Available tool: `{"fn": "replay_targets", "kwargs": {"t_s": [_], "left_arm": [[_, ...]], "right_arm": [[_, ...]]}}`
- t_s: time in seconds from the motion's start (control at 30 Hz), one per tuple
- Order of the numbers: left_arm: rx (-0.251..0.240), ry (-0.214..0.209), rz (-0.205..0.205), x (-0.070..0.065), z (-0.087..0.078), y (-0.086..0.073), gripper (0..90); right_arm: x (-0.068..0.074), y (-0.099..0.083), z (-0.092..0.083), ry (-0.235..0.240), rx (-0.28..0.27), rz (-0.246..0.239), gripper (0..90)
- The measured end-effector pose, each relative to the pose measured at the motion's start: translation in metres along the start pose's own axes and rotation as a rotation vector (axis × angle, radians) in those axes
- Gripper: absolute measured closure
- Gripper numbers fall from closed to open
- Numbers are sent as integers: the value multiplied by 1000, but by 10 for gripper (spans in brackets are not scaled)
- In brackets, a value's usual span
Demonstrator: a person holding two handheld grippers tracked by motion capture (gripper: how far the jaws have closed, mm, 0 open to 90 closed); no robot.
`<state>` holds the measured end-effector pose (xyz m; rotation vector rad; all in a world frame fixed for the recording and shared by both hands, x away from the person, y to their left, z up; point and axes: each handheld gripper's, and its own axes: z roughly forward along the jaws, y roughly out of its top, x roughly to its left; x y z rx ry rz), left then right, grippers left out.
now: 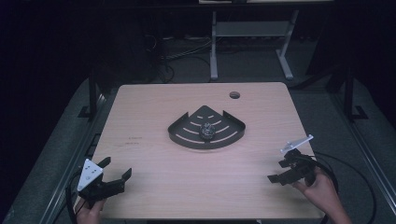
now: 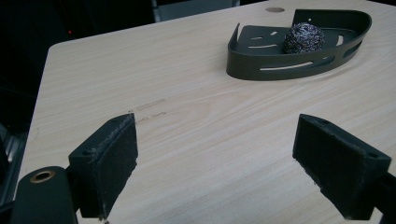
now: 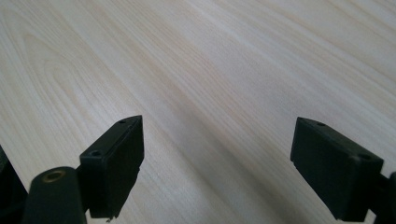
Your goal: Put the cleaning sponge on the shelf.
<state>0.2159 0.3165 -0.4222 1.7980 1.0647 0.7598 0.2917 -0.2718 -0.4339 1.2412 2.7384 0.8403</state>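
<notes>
On my left, the left gripper (image 1: 115, 171) sits near the front left corner of the table (image 1: 154, 186), its jaws spread wide with nothing between them. In the left gripper view I see bare wood between the two black pads (image 2: 116, 154) and, further off, the tray.

Moving toward the middle, the dark quarter-round tray (image 1: 180, 133) lies flat on the table, well apart from both grippers — its curved edge faces me and slots run across its floor. A steel wool ball (image 1: 207, 130) rests inside it, about the middle of the tray floor. Behind the tray, a round hole (image 1: 234, 95) is cut in the tabletop.

On my right, the right gripper (image 1: 279, 171) is held in a hand (image 1: 322, 189) near the front right edge, jaws also wide apart and empty — its own view shows only wood grain between them.
</notes>
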Motion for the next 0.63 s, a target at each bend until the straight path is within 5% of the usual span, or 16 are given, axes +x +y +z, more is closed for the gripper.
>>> {"fn": "replay_targets", "kwargs": {"t_s": [0.43, 0.63], "left_arm": [[-1, -4, -2, 0, 0, 0, 133], [3, -7, 1, 0, 1, 0, 132]], "right_arm": [[5, -15, -8, -5, -34, 9, 167], [17, -21, -11, -33, -74, -26, 158]]}}
